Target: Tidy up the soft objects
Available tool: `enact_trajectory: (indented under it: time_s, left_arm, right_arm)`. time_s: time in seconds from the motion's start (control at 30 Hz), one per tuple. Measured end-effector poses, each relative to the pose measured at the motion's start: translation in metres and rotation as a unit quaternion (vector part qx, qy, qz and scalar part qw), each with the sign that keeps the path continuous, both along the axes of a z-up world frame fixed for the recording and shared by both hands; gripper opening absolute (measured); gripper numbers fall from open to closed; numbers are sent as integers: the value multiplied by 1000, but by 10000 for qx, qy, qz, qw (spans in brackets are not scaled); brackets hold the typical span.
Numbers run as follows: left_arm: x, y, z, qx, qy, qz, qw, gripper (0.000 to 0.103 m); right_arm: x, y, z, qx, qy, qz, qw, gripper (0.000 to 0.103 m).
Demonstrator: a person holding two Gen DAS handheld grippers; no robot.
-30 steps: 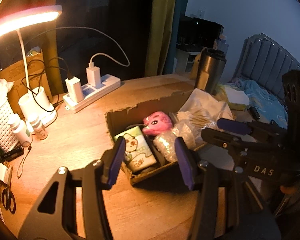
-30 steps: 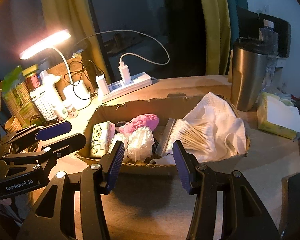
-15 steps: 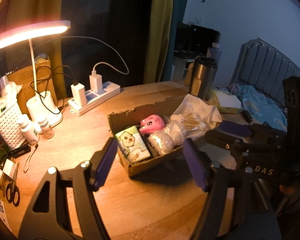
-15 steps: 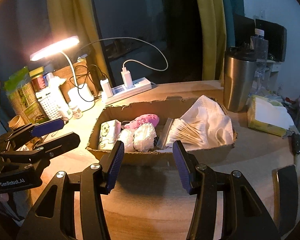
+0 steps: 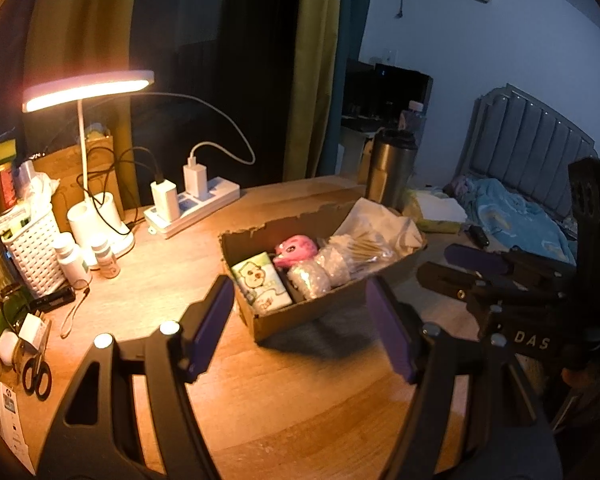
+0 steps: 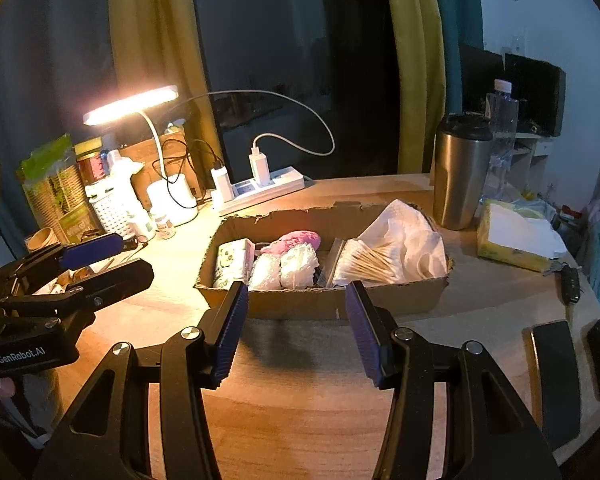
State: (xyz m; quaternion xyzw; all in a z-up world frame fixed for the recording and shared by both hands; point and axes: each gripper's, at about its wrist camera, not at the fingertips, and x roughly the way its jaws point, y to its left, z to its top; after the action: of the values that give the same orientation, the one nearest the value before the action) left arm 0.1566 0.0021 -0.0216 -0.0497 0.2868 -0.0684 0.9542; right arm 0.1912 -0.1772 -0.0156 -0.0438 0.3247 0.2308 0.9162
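Observation:
A shallow cardboard box sits mid-table. It holds a tissue pack, a pink plush toy, two white crinkly bundles, a bag of cotton swabs and a white cloth. My left gripper is open and empty, short of the box. My right gripper is open and empty, also short of it. Each gripper shows at the side of the other's view.
A lit desk lamp, power strip with chargers, white basket and small bottles stand at the left. A steel tumbler and tissue box stand right. Scissors lie front left; dark phones front right.
Both grippers have pulled back and up from the box, which now looks smaller and farther. The left jaws have opened wider. The box contents have not moved.

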Motion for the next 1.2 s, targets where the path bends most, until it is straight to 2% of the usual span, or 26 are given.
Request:
enact_trajectory:
  time_s: [0.63,0.77,0.83,0.9,0.97,1.1,1.2]
  left_arm:
    - [-68,-5,30,-7,-522,-87,9986,70]
    - [-86,-10,40,33,-722,-134,9973,71]
    - [-97,-12,46,52,-841,-165,9963,73]
    - [-106,-13,51,52,-960,-170,9952,79]
    - [-114,-13,57,8,-1070,-181,9941,82]
    - [-131,-14,71,60,-1287,-202,9915,83]
    - [-141,-13,81,88,-1438,-168,9894,84]
  right_arm:
    - [-70,-5,33,7,-540,-59,9985,54]
    - [-90,-8,45,51,-735,-74,9973,61]
    - [-98,-9,51,59,-831,-84,9965,62]
    - [-106,-10,57,58,-913,-98,9958,62]
    - [-115,-11,65,46,-1031,-101,9946,62]
    - [-129,-11,79,46,-1228,-96,9924,63]
    - [-140,-11,88,51,-1362,-78,9906,68]
